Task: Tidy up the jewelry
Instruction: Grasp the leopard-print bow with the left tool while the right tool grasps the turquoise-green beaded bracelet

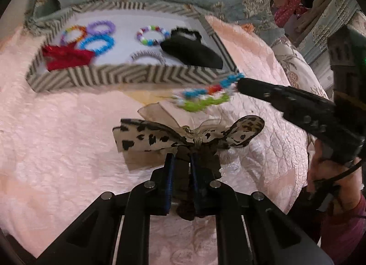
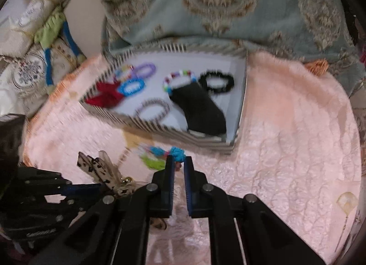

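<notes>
Just in front of the striped tray point(image 1: 96, 77), on the pink quilt point(image 1: 57, 150), the left gripper point(image 1: 181, 162) is clamped on a cream bow point(image 1: 160, 138) with black spots and sheer ribbon loops. Beside it the right gripper point(image 2: 178, 162) pinches a blurred beaded bracelet point(image 1: 205, 96) of blue, green, red and white. Inside the tray lie six rings or bracelets, one red bow point(image 1: 66, 56) and one black pouch point(image 1: 189, 51).
</notes>
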A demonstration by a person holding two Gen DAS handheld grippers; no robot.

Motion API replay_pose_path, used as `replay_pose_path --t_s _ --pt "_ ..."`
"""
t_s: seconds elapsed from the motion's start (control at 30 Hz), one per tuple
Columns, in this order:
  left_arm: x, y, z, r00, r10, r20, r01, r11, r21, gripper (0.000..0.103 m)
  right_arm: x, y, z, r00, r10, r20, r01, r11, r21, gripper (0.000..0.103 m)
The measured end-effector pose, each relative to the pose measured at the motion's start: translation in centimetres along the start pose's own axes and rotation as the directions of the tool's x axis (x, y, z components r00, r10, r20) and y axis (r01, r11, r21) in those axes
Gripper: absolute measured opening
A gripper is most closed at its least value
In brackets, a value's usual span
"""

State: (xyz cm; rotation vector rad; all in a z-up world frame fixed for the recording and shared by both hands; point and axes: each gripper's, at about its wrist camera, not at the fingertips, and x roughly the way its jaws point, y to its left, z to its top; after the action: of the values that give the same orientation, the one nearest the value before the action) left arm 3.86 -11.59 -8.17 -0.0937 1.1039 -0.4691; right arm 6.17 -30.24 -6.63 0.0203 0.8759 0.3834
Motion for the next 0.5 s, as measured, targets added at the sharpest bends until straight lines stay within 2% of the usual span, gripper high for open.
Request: replay_pose_path --t_s 0.27,0.5 --pt "-3.9 0.7 1.9 0.993 0.053 0.109 -0.053 0.999 0.001 0.000 -4.3 1.1 2.8 0.996 -0.002 0.084 0.004 1.000 -0.028 0.008" --pt "-6.0 2.2 4.5 0.975 0.123 0.184 -0.123 0.992 -0.011 0.000 -5.1 2.0 4.4 0.994 0.000 0.106 0.006 0.999 -0.051 0.008"
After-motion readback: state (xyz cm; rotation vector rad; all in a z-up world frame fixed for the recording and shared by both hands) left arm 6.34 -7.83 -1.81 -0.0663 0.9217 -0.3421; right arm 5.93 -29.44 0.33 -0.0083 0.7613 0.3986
